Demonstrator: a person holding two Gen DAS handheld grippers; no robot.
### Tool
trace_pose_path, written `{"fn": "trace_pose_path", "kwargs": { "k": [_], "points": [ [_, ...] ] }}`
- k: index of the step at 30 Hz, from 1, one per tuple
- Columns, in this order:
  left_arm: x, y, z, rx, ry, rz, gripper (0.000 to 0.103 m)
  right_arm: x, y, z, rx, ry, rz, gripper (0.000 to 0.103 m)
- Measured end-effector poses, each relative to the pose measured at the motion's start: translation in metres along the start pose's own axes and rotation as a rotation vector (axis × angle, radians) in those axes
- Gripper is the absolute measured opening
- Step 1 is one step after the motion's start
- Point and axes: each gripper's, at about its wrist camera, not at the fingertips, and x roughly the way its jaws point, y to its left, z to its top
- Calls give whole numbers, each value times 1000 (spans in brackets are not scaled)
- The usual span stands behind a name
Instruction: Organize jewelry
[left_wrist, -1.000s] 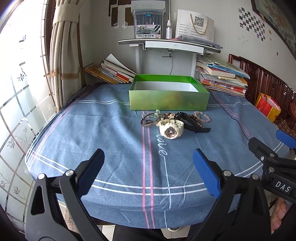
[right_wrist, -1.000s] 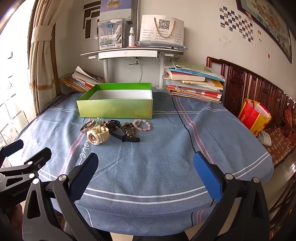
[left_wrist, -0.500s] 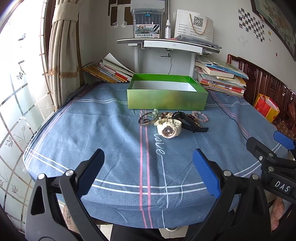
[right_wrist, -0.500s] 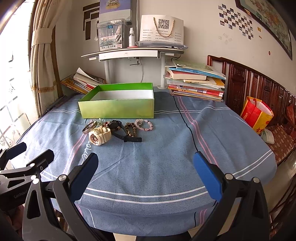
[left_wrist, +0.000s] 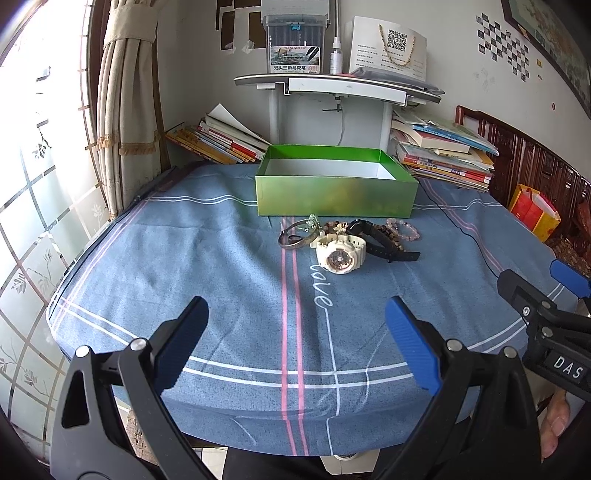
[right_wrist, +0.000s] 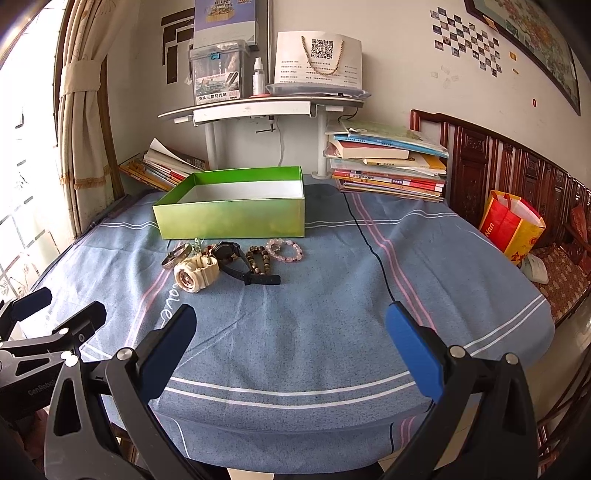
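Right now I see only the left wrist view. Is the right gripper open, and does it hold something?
Observer: Open and empty. The right gripper hangs over the blue tablecloth, short of the jewelry.
Operator: What lies behind the black watch?
Observer: A brown bead bracelet, between the black watch and the pink bead bracelet.
Operator: Is the green box empty?
Observer: The floor of the green box that shows here is bare white. Its front wall hides the near strip.

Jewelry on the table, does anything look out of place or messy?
Yes. The cream watch, black watch, bangle and bead bracelets lie heaped and overlapping beside the green box, whose visible interior holds nothing.
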Motion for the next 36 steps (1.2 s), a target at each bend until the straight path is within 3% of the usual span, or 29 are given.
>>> {"fn": "trace_pose_path", "kwargs": {
  "k": [20, 22, 25, 30, 36],
  "points": [
    [46, 1, -8, 7, 68, -26, 95, 41, 7, -15, 1, 62, 86, 100],
    [55, -2, -5, 15, 80, -39, 93, 49, 6, -14, 4, 74, 86, 100],
    [73, -7, 2, 42, 102, -65, 83, 62, 1, -13, 26, 99, 95, 100],
    [103, -17, 19, 115, 132, -122, 81, 82, -12, -9, 57, 131, 99, 100],
    [127, -30, 45, 397, 165, -304, 81, 99, -31, -1, 97, 139, 118, 100]
  ]
}}
